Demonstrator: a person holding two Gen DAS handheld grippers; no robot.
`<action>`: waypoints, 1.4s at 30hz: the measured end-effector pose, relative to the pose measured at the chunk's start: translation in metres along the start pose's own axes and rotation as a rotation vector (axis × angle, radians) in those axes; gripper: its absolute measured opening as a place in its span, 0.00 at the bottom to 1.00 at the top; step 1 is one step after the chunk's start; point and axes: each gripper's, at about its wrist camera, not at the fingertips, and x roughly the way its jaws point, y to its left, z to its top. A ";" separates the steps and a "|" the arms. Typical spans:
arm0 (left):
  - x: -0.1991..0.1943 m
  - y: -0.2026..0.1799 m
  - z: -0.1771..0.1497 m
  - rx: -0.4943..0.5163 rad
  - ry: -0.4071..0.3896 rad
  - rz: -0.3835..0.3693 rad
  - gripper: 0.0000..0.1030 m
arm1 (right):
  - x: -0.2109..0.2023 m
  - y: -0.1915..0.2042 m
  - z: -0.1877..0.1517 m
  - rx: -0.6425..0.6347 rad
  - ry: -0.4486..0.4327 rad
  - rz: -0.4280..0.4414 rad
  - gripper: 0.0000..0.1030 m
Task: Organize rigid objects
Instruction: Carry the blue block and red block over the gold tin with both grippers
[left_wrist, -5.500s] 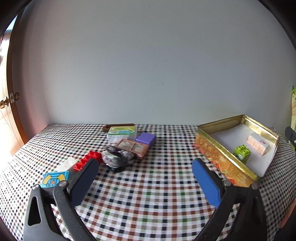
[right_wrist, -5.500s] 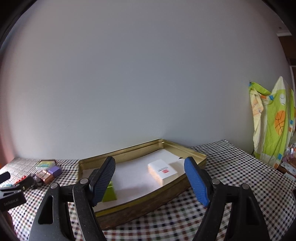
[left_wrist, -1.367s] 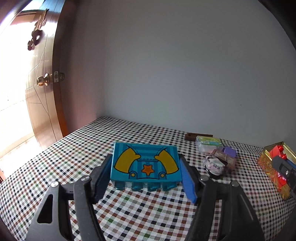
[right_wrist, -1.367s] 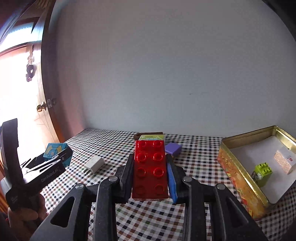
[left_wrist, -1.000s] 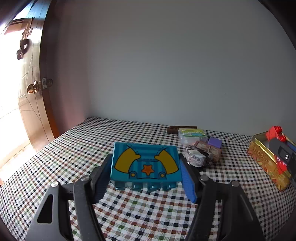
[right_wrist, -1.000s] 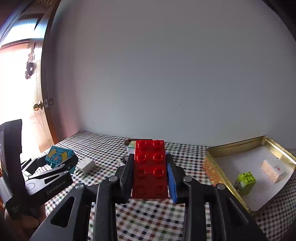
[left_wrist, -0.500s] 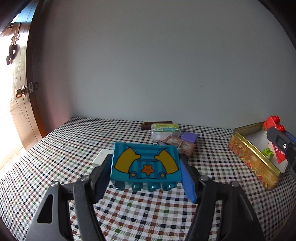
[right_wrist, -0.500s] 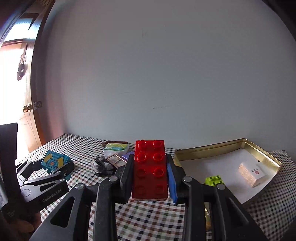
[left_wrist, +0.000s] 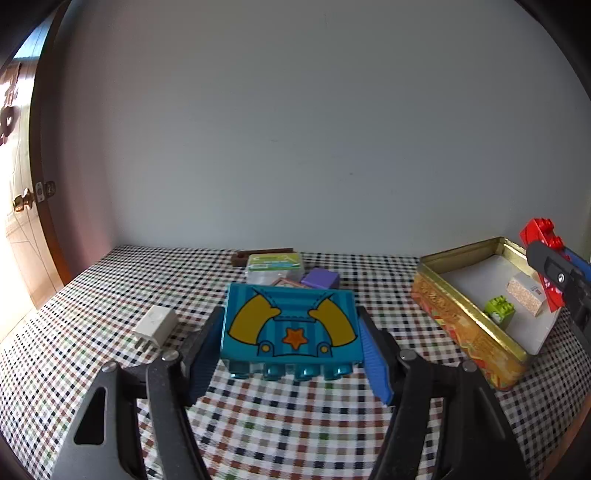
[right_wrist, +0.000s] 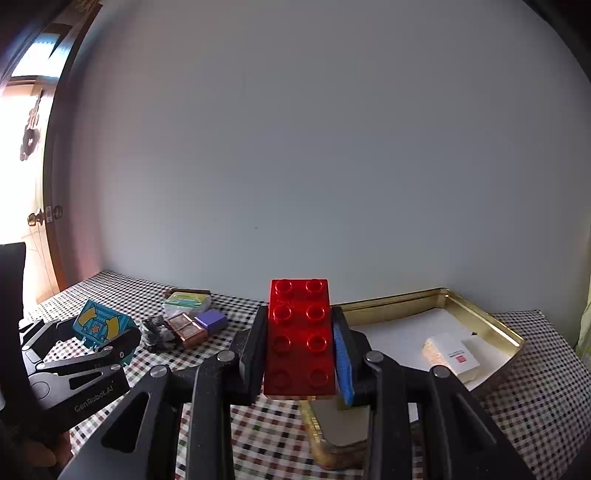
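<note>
My left tongs (left_wrist: 291, 354) hold a teal block (left_wrist: 290, 325) with yellow sleeves and an orange star printed on it, its studs turned toward me, above the checkered counter (left_wrist: 92, 295). My right tongs (right_wrist: 300, 354) are closed narrow on a red block (right_wrist: 300, 336) with eight studs, just above the near left corner of the gold tin (right_wrist: 509, 334). In the tin lie a green block (left_wrist: 499, 308) and a beige box (left_wrist: 526, 297). A white plug (left_wrist: 155, 325) sits left of the teal block. The small pile far behind, with a purple cube (left_wrist: 320, 277), is partly hidden.
</note>
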 end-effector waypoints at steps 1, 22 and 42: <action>-0.001 -0.003 0.000 0.003 -0.001 -0.002 0.66 | -0.001 -0.005 0.000 0.002 -0.004 -0.008 0.33; -0.003 -0.101 0.031 0.050 -0.053 -0.139 0.66 | 0.000 -0.120 0.004 0.072 -0.046 -0.230 0.33; 0.014 -0.217 0.028 0.127 0.001 -0.290 0.66 | 0.048 -0.218 -0.008 0.091 0.073 -0.431 0.33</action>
